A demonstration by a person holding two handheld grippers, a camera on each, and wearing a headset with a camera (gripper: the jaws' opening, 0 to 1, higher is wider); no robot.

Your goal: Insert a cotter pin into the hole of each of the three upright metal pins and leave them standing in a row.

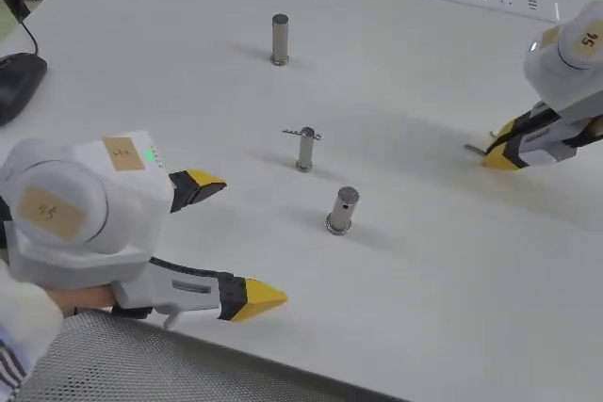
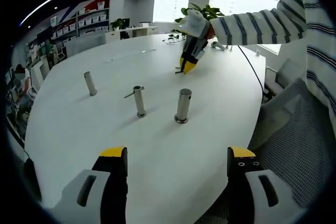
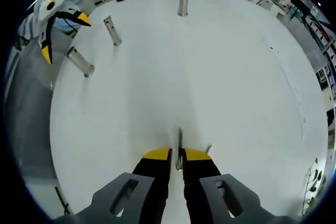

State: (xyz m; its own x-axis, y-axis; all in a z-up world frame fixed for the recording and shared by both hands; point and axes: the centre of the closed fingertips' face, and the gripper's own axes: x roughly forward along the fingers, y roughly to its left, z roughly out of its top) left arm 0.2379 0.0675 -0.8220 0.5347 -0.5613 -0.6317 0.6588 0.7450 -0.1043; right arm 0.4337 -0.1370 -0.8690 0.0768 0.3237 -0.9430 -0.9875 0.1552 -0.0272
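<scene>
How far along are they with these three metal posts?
One done: the middle upright grey metal pin carries a thin wire cotter pin. In hand: the right gripper pinches a second cotter pin. To do: the near pin and far pin look empty.

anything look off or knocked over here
Nothing stands out. The far pin, middle pin and near pin stand upright in line; the middle one carries a cotter pin, and the right gripper pinches a second cotter pin.

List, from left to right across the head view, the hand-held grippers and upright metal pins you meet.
The left hand-held gripper → far metal pin → middle metal pin → near metal pin → right hand-held gripper, pinching a cotter pin.
</scene>
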